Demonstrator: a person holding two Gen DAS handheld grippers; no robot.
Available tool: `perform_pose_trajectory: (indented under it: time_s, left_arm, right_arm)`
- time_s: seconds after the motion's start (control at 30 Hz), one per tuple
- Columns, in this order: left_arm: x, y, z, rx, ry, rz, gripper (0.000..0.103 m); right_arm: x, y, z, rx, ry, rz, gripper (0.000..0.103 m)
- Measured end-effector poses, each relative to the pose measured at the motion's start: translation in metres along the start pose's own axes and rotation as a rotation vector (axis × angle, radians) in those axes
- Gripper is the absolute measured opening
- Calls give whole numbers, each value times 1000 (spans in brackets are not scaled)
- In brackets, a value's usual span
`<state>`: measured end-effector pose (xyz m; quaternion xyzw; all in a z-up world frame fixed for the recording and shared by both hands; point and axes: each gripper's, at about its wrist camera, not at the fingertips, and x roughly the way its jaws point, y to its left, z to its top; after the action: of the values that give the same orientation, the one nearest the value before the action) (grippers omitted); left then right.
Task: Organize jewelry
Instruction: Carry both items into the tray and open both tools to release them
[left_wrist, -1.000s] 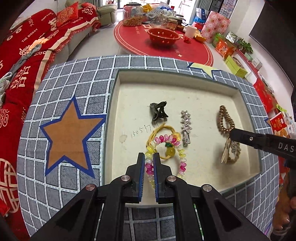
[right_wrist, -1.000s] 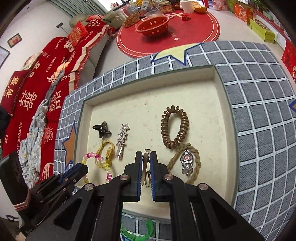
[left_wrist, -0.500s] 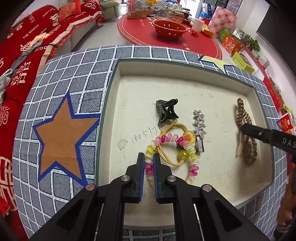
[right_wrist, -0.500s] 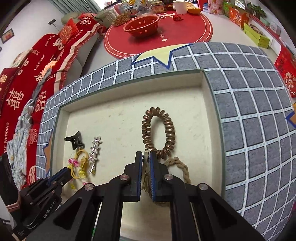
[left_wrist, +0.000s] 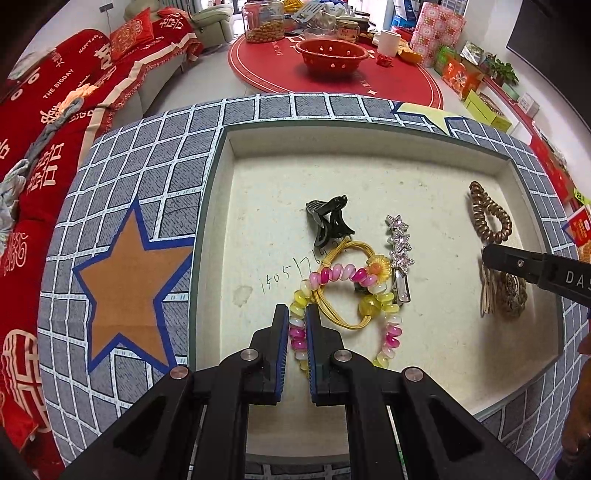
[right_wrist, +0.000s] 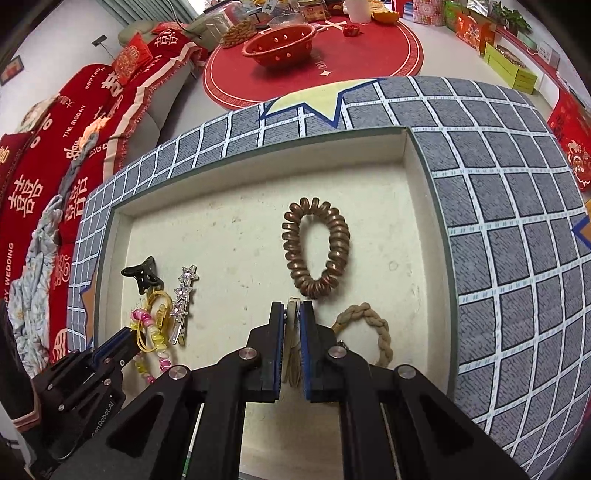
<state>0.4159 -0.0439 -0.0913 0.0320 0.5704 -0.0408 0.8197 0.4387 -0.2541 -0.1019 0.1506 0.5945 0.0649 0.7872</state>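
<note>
A shallow cream tray (left_wrist: 369, 177) holds the jewelry. My left gripper (left_wrist: 297, 314) is shut on the pink and yellow bead bracelet (left_wrist: 388, 332), which lies on the tray floor tangled with a yellow elastic with a flower (left_wrist: 354, 288). Just beyond lie a black claw clip (left_wrist: 328, 221) and a star rhinestone clip (left_wrist: 399, 254). In the right wrist view my right gripper (right_wrist: 292, 308) is shut on a beige hair clip (right_wrist: 293, 306), just below a brown spiral hair tie (right_wrist: 316, 254). A braided beige tie (right_wrist: 373, 328) lies to its right, partly hidden by the finger.
The tray (right_wrist: 229, 229) sits in a grey grid-patterned cover with stars (left_wrist: 122, 273). Behind stand a round red table (left_wrist: 332, 85) with a red colander (left_wrist: 332, 55), a red sofa (left_wrist: 44, 110) at left and gift boxes (left_wrist: 461, 77) at right.
Both grippers have sunk closer to the tray floor, still shut on the bracelet and the beige clip. The right gripper has shifted toward the brown spiral tie.
</note>
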Motion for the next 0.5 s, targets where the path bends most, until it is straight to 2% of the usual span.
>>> perform_pose_trajectory:
  time_s: [0.07, 0.13, 0.2, 0.23, 0.33, 0.5]
  left_arm:
    - [0, -1, -2, 9, -1, 11, 22]
    - [-1, -2, -3, 18, -3, 21, 22]
    - [-3, -3, -3, 27, -9, 36, 22]
    - [-4, -3, -3, 31, -13, 41, 22]
    - [-9, -5, -3, 48, -31, 52, 22]
    - [-14, -5, -3, 53, -40, 52, 22]
  right_arm:
    - [0, -1, 0, 4, 2, 7, 11]
    - [-1, 0, 0, 8, 8, 22, 22]
    - [-4, 2, 0, 6, 5, 36, 58]
    - [-6, 3, 0, 5, 0, 38, 62]
    - [-14, 5, -2, 18, -20, 81, 62]
    - [-27, 2, -6, 45, -46, 105, 62]
